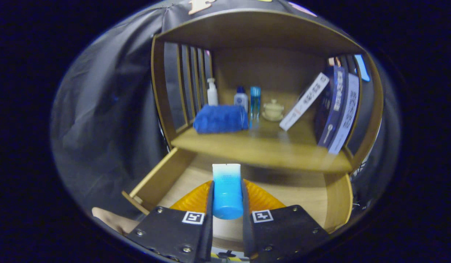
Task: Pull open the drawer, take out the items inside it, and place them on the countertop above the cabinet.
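Right now, line by line:

Gripper: the gripper sits low over the pulled-out wooden drawer, its two fingers pointing toward the cabinet.

Fingers: clenched on the blue-and-white squeeze tube — one finger presses each side of it.

Tube: upright between the fingers, rounded blue cap end down, flat white crimped end up; it is above the drawer floor and in front of the cabinet's front edge.

Drawer: open, light wood, with its left wall and front corner in plain sight and its right wall curving away beyond the right finger.

Orange item: a ribbed, translucent orange dish-like thing lies in the drawer behind the fingers, partly hidden by them and by the tube; what it is exactly I cannot tell.

Surface: the wooden countertop above the drawer, inside an open wooden cabinet with slatted sides.

On the surface, left: a folded blue towel near the left slats, with a white pump bottle behind it.

On the surface, middle: a small white bottle with a blue cap, a tall clear blue bottle just beside it, and a pale lidded cup on a saucer to their right.

On the surface, right: a white book leaning aslant — against dark blue and white books standing by the right wall.
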Tool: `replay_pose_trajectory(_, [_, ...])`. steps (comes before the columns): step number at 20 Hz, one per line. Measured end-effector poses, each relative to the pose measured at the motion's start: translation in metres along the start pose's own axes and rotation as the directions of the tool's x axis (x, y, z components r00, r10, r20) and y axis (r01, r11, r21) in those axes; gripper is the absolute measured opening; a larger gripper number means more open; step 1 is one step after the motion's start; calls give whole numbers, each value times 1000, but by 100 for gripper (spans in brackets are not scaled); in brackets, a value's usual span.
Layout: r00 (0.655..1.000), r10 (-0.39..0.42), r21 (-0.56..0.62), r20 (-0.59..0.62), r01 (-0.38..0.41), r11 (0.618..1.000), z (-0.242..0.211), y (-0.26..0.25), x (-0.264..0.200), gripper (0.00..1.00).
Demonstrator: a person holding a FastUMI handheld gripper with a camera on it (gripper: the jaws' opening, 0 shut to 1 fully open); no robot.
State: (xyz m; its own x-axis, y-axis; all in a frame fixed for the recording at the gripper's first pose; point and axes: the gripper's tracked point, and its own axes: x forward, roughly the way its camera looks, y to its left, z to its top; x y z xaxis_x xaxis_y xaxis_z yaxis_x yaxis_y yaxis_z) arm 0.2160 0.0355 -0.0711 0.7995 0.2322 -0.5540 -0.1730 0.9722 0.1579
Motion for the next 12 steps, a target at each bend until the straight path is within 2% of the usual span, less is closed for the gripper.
replay_pose_trajectory(2, [997,-42,-6,64,42,999,30,-10,10,33])
replay_pose_trajectory(5, [987,-120,-14,103,122,992,46,-29,47,33])
replay_pose_trajectory(8, [975,-206,-72,82,212,975,31,-46,89,33])
replay_pose_trajectory(12, [965,-262,-61,26,263,963,4,-53,131,33])
